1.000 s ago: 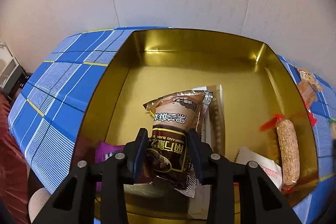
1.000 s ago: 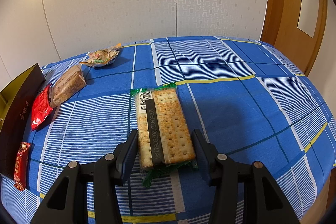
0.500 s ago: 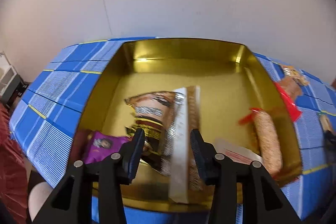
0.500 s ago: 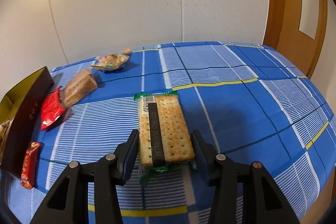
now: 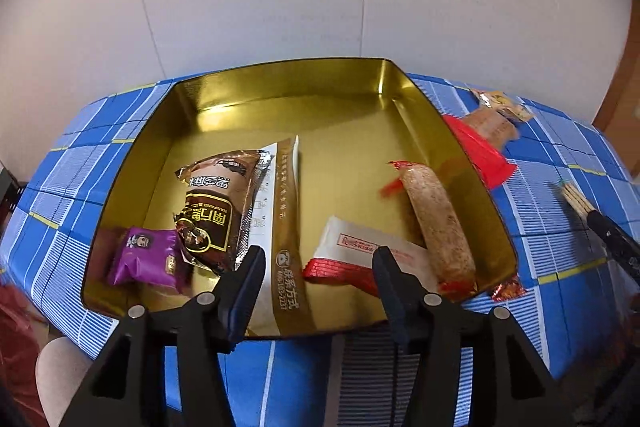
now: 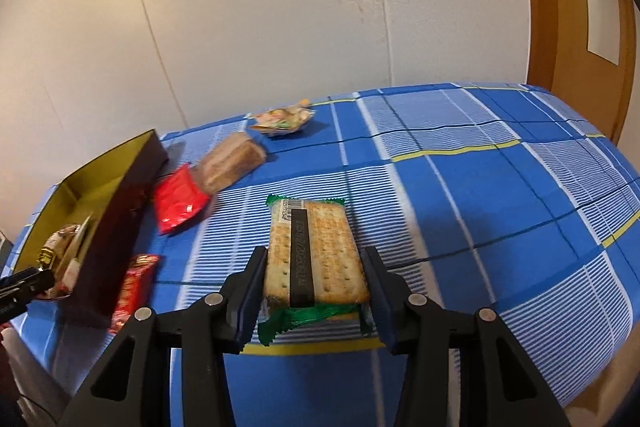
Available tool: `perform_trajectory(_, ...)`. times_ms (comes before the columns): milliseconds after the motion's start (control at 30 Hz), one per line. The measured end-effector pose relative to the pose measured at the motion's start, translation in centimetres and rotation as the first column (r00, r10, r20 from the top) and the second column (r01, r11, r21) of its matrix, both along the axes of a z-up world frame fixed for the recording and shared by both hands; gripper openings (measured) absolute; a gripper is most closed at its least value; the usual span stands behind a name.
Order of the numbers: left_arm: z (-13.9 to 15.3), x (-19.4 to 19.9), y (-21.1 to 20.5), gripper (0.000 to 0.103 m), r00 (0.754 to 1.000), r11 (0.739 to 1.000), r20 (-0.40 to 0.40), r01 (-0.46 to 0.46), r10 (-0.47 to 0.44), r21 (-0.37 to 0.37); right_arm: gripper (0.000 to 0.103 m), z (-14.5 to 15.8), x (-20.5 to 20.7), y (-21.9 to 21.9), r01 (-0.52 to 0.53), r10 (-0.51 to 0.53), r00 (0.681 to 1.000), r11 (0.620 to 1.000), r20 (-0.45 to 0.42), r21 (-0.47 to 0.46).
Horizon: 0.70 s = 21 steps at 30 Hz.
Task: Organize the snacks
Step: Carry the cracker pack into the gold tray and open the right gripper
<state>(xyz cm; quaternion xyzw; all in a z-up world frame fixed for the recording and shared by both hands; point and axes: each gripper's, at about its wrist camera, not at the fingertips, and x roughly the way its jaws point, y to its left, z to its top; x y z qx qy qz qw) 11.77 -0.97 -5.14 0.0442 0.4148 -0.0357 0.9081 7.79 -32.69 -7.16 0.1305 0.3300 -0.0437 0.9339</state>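
Note:
A gold tray (image 5: 280,75) holds a brown packet (image 5: 216,211), a purple packet (image 5: 146,259), a long white-and-gold packet (image 5: 280,227), a white-and-red packet (image 5: 360,255) and a sausage stick (image 5: 436,219). My left gripper (image 5: 318,275) hovers over the tray's near edge; its jaws are opening and nothing is pressed between them. In the right wrist view a green-edged cracker pack (image 6: 316,239) sits between the closing jaws of my right gripper (image 6: 314,279). The pads press its sides and hold it just above the blue checked cloth (image 6: 480,207).
Right of the tray's dark outer wall (image 6: 132,179) lie a red packet (image 6: 180,203), a brown bread pack (image 6: 232,163), a colourful packet (image 6: 284,117) and a small red packet (image 6: 134,283). A wooden door (image 6: 576,27) stands at the right. A white wall runs behind the table.
The left gripper let go of the brown packet, which now lies in the tray, then pulled back and opened wider. The right gripper closed on the cracker pack and carried it left toward the tray.

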Motion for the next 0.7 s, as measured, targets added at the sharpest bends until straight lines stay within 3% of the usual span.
perform_trajectory(333, 0.4, -0.8, -0.2, 0.059, 0.999, 1.0, 0.022, 0.029, -0.029, 0.0, 0.048, 2.7, 0.2, 5.4, -0.12, 0.12, 0.992, 0.993, 0.035, 0.003)
perform_trajectory(700, 0.4, -0.8, 1.8, 0.06, 1.0, 1.0, 0.02, -0.017, 0.017, -0.02, 0.048, 5.2, 2.9, 14.0, -0.341, 0.341, 0.94, 0.94, 0.026, -0.023)
